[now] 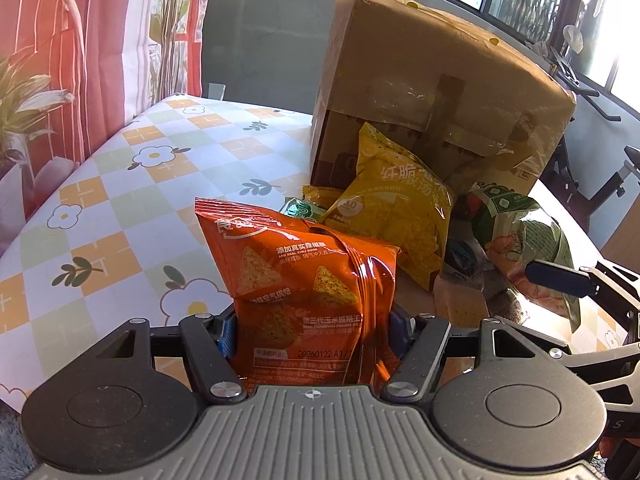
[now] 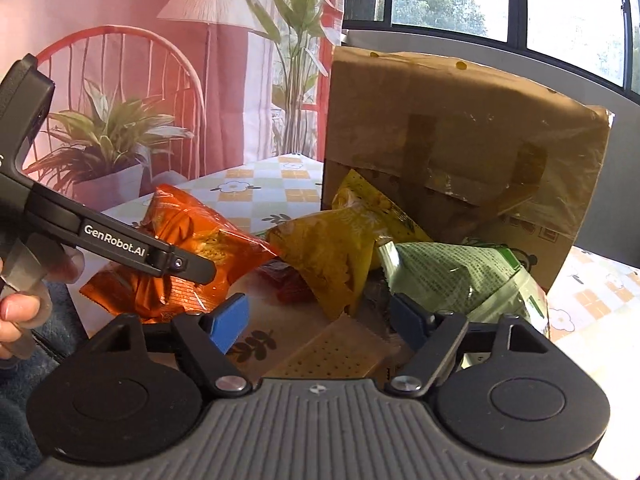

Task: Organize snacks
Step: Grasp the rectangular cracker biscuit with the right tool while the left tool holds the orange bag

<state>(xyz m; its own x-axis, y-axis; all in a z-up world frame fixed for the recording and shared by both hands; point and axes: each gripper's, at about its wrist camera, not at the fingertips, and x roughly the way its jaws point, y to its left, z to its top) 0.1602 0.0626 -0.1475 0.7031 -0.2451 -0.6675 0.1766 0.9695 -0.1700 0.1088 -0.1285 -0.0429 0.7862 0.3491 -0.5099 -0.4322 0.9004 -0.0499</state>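
Observation:
My left gripper (image 1: 310, 332) is shut on an orange corn-chip bag (image 1: 296, 264), and its blue pads press the bag's sides. From the right wrist view the same orange bag (image 2: 188, 248) hangs crumpled under one left finger (image 2: 188, 266). My right gripper (image 2: 320, 320) stands open above a tan cracker packet (image 2: 336, 352) that lies flat on the table. A green snack bag (image 2: 468, 280) sits just beyond its right pad; contact is unclear. A yellow bag (image 1: 396, 216) leans against a cardboard box (image 1: 432, 92).
The big cardboard box (image 2: 460, 136) stands on its side at the back of the pile. Small red, green and yellow packets lie among the bags. The checked flower tablecloth (image 1: 120, 208) stretches away to the left. A hand (image 2: 16, 312) holds the left gripper's handle.

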